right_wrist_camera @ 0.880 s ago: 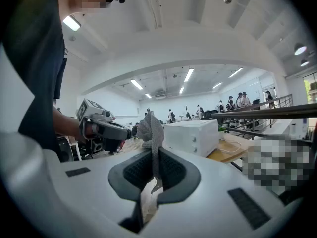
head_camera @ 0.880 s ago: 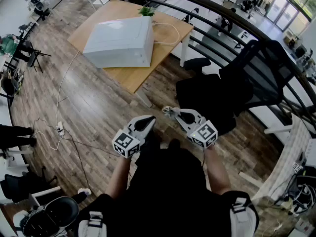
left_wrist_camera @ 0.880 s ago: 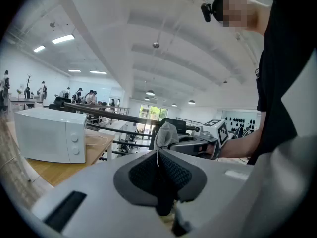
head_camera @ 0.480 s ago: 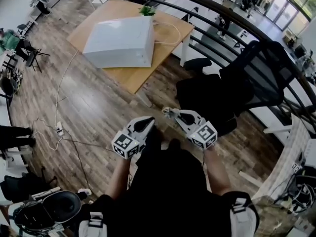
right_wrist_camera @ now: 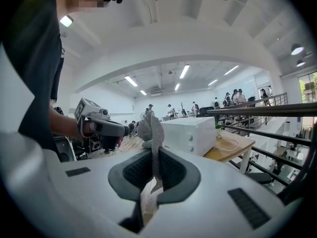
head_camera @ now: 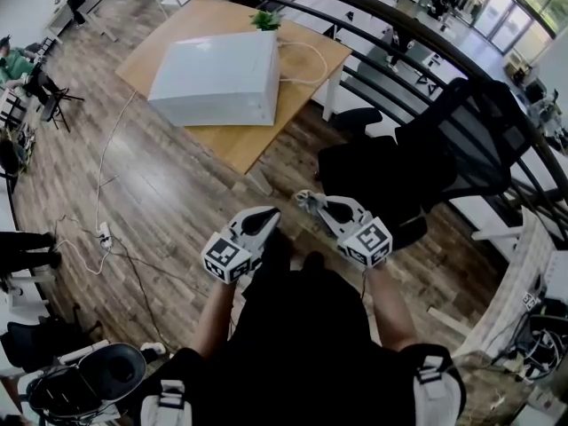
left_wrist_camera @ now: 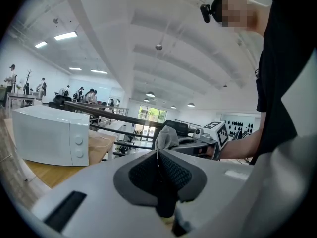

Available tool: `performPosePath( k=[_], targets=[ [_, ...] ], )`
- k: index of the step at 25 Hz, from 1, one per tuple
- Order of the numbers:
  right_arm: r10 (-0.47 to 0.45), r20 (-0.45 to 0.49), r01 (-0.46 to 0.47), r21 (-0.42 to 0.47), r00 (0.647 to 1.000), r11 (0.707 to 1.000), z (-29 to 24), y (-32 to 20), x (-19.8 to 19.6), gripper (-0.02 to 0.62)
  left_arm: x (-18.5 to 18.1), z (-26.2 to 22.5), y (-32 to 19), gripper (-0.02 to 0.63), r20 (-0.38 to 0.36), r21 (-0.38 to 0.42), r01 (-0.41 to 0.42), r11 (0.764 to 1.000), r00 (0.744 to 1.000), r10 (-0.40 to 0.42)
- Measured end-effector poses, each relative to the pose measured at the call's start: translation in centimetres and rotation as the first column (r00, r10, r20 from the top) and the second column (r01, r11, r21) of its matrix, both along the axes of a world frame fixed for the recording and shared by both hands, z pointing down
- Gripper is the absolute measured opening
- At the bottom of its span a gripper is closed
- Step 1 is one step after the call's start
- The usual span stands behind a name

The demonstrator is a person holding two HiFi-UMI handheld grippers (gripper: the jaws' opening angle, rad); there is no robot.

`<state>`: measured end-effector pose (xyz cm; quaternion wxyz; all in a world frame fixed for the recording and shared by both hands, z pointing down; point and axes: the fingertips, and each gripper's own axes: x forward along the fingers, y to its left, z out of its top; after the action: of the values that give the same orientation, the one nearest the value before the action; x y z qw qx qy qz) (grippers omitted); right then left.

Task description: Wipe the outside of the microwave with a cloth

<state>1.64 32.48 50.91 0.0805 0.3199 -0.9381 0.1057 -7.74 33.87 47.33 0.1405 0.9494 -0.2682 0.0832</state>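
Observation:
A white microwave (head_camera: 216, 77) stands on a wooden table (head_camera: 240, 140) some way ahead of me; it also shows as the microwave (left_wrist_camera: 49, 135) and the microwave (right_wrist_camera: 190, 134) in the gripper views. Both grippers are held close to my body, far from the table. My right gripper (head_camera: 304, 201) is shut on a grey cloth (right_wrist_camera: 151, 130), which bunches above its jaws and pokes out at the tip as the cloth (head_camera: 303, 200). My left gripper (head_camera: 268, 216) is shut with nothing between its jaws (left_wrist_camera: 158, 155).
A black office chair (head_camera: 417, 167) stands to the right, beside a curved black railing (head_camera: 390, 34). A white cable (head_camera: 302, 60) lies on the table by a small green plant (head_camera: 264, 19). Cords and a power strip (head_camera: 105, 234) trail across the wooden floor at left.
The view has shifted slightly, so the table sits a little higher and further left. Both grippers hold the same pose.

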Motion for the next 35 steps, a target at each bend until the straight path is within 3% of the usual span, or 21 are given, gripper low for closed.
performPosePath(
  k=[11,23,35],
  targets=[
    [0.015,-0.036,-0.015,0.004,0.999,1.000,-0.1,-3.6,-4.1,0.014,-3.7,-0.3,-4.6,0.011,-0.009,-0.008,-0.039,0.999,0.999,0.038],
    [0.126,-0.069,-0.125,0.021,0.990,0.992,-0.5,-8.4,-6.1,0.014,-5.9,-0.3,-10.4,0.011,-0.028,0.020,-0.146,0.989,0.989,0.147],
    [0.224,-0.081,-0.223,0.019,0.971,0.975,0.9,-12.1,-8.2,0.014,-9.4,0.0,-15.7,0.011,-0.058,0.027,-0.185,0.982,0.981,0.186]
  ],
)
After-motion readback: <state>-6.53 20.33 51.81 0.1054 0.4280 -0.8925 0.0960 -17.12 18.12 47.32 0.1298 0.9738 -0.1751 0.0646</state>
